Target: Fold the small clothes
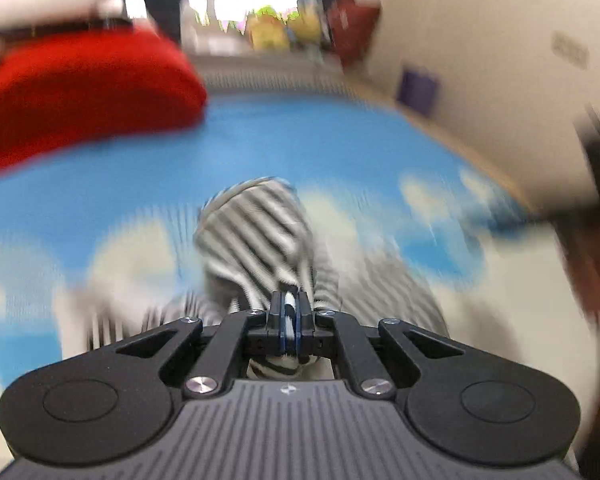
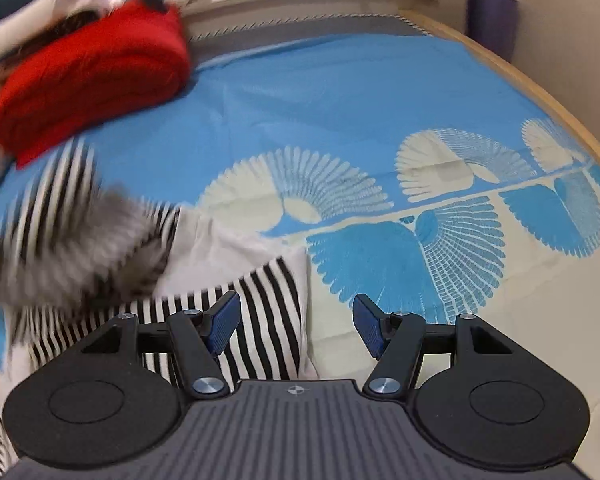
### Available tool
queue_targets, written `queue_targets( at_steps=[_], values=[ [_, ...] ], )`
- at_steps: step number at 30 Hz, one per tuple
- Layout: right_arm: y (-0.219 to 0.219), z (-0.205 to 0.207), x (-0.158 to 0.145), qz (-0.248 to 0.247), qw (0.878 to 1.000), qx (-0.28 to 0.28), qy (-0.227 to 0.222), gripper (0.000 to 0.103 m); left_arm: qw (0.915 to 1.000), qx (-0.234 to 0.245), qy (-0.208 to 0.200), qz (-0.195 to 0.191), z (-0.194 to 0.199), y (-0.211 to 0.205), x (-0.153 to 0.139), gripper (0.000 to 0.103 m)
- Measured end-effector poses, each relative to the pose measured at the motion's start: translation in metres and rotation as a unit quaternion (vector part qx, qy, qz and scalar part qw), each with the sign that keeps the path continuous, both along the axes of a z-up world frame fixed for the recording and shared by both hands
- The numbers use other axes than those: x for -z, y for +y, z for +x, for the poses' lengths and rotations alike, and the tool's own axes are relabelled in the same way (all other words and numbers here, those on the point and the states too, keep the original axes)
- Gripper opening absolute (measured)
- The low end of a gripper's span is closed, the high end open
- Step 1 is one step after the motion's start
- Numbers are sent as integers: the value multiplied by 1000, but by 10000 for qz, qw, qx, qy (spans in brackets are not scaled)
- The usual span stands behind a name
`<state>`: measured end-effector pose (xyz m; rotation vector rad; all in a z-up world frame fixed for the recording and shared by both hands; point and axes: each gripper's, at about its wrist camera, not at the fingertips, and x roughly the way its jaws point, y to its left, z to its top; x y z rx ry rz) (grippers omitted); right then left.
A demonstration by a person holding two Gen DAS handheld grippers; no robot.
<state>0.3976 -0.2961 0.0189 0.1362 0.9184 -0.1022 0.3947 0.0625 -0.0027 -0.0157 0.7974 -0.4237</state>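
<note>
A small black-and-white striped garment (image 1: 256, 236) lies on a blue and cream patterned sheet (image 1: 300, 140). My left gripper (image 1: 290, 312) is shut on a fold of the striped cloth; the view is blurred by motion. In the right wrist view the striped garment (image 2: 268, 320) lies flat under my right gripper (image 2: 296, 324), which is open and empty just above its right edge. A lifted, blurred part of the same cloth (image 2: 72, 240) hangs at the left.
A folded red cloth (image 2: 92, 76) sits on a pile of clothes at the far left of the sheet (image 2: 340, 92). A wooden edge (image 2: 540, 92) and a wall bound the right side. A purple object (image 2: 492, 20) stands by the wall.
</note>
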Motion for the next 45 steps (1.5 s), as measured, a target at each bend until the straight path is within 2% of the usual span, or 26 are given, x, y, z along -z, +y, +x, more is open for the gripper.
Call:
queue_targets(
  at_steps=[2, 3, 5, 6, 7, 9, 12, 14, 16, 18, 20, 21, 26, 27, 28, 30, 32, 33, 35, 36, 37, 41, 45],
  values=[
    [-5, -3, -6, 148, 9996, 179, -137, 64, 9984, -7, 544, 146, -32, 8, 3, 7],
    [-7, -5, -9, 235, 9992, 261, -200, 63, 9978, -215, 588, 226, -38, 13, 0, 9],
    [-11, -10, -13, 441, 9978, 394, -295, 62, 9929, -937, 730, 97, -32, 27, -7, 23],
    [-11, -12, -13, 547, 9970, 425, -345, 55, 9876, -1305, 862, -129, -26, 36, -7, 27],
    [-10, -14, -13, 637, 9964, 423, -372, 43, 9809, -1649, 961, -385, -19, 45, -4, 27],
    [-8, -15, -9, 993, 9937, 383, -360, 33, 9631, -2269, 1170, -852, -5, 58, 13, 27],
    [2, -14, 2, 1440, 9892, 221, -167, 33, 9358, -2837, 1814, -1045, 15, 66, 43, 27],
    [12, -9, 14, 1734, 9848, 22, 74, 35, 9239, -2893, 2186, -1218, 16, 70, 55, 30],
    [23, -5, 24, 2003, 9792, -94, 291, 35, 9177, -2892, 2435, -1218, 22, 69, 66, 43],
    [35, 0, 34, 2183, 9746, -138, 482, 36, 9140, -2992, 2534, -1043, 25, 68, 74, 43],
    [48, 5, 41, 2230, 9731, -201, 539, 37, 9100, -3029, 2637, -1032, 26, 67, 82, 43],
    [56, 7, 43, 2222, 9733, -257, 521, 40, 9082, -3030, 2679, -1076, 26, 67, 83, 43],
    [92, 15, 50, 2223, 9715, -708, 422, 53, 9106, -2970, 2716, -943, 26, 62, 86, 40],
    [100, 17, 53, 2183, 9714, -820, 439, 55, 9095, -2981, 2729, -977, 27, 62, 87, 33],
    [106, 17, 55, 2137, 9716, -905, 454, 56, 9089, -2978, 2739, -1006, 28, 62, 89, 22],
    [119, 18, 61, 1970, 9733, -1056, 517, 56, 9137, -2889, 2713, -903, 30, 60, 89, 9],
    [126, 18, 67, 1786, 9761, -1099, 571, 55, 9185, -2817, 2647, -837, 30, 61, 85, 4],
    [129, 18, 69, 1731, 9768, -1125, 573, 51, 9191, -2803, 2633, -855, 29, 62, 84, 3],
    [132, 17, 72, 1756, 9748, -1249, 572, 29, 9192, -2807, 2609, -903, 28, 66, 82, 2],
    [133, 16, 72, 1799, 9732, -1315, 568, 11, 9195, -2810, 2590, -927, 28, 67, 80, 2],
    [133, 15, 72, 1844, 9719, -1361, 541, 5, 9193, -2822, 2570, -963, 27, 69, 79, 2],
    [125, 11, 62, 2091, 9680, -1351, 318, 1, 9182, -2921, 2427, -1129, 27, 76, 72, 1],
    [99, 0, 34, 2510, 9602, -1217, -112, 0, 9184, -3051, 2155, -1306, 29, 79, 60, 1]
  ],
)
